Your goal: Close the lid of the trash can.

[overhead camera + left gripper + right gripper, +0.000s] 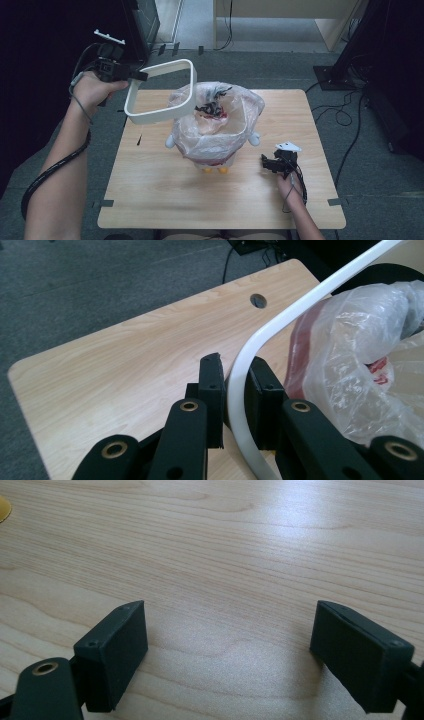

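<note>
A white rounded-square ring (161, 92) hangs in the air above the table's left side, tilted over the bin's rim. My left gripper (136, 75) is shut on the ring's far left edge; in the left gripper view the white ring (240, 385) runs between the two black pads (212, 385). Below stands a small white bin (212, 127) lined with a clear plastic bag (220, 120), dark scraps inside it. My right gripper (267, 162) rests low at the table's right side, open, with only bare wood between its pads (117, 652).
The wooden table (150, 190) has a round cable hole (258, 300) near its far corner. Grey carpet surrounds it, with cables (345, 107) and a black stand base at the right and dark equipment at the far left. The bin's yellow feet (215, 170) face the near side.
</note>
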